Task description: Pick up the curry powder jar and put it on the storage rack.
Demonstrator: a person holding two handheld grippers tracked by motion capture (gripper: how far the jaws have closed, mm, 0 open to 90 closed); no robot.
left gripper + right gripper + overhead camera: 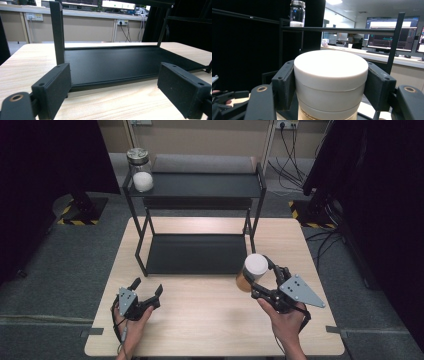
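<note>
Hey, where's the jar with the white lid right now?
In the high view, the white-lidded jar sits clamped in the right gripper at the table's right side, just off the front right corner of the black rack's lower shelf.

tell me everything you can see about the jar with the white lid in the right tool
The jar has a broad, smooth white lid, round and flat-topped with a stepped skirt, plastic by its look. Below the lid the body looks clear and shows amber-brown contents. It stands roughly upright in the right tool, whose two black padded jaws press on opposite sides of the lid. It is at the right front corner of the black two-tier rack, over the wooden table; whether its base rests on the table cannot be told.
</note>
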